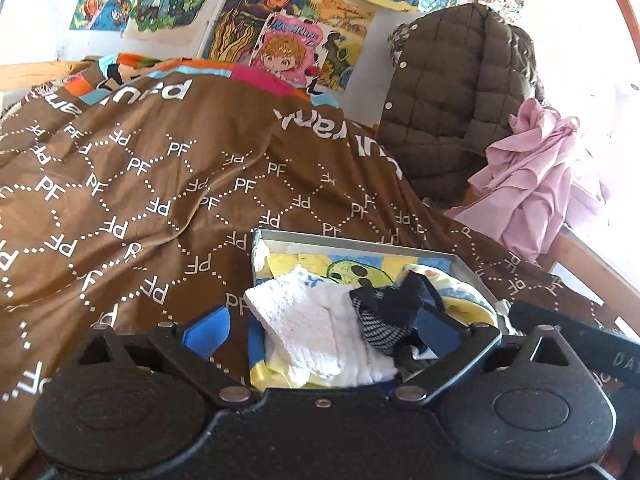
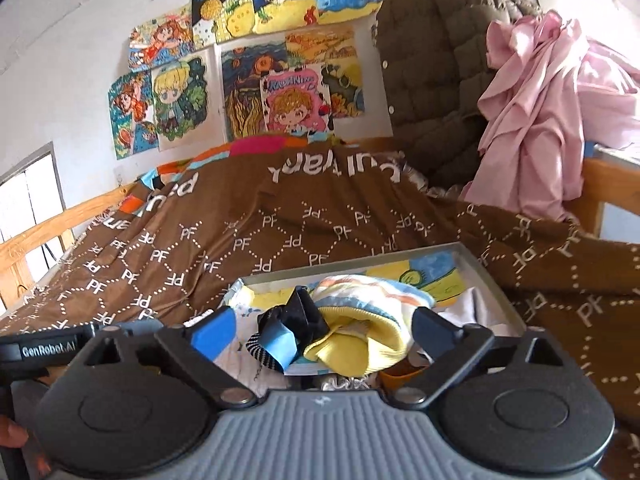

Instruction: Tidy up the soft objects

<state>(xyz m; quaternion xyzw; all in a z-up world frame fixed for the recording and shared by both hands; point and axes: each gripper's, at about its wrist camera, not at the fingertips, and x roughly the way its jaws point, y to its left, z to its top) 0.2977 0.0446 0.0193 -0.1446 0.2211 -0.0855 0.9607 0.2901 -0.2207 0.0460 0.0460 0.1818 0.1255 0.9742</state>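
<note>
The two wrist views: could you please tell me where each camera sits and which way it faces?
Left wrist: on the left gripper, looking along its open fingers at the white towel in the box on the brown blanket.
Right wrist: on the right gripper, open around the yellow cloth; the left gripper's finger shows.
Shared: box, blanket, wall drawings, quilted jacket.
</note>
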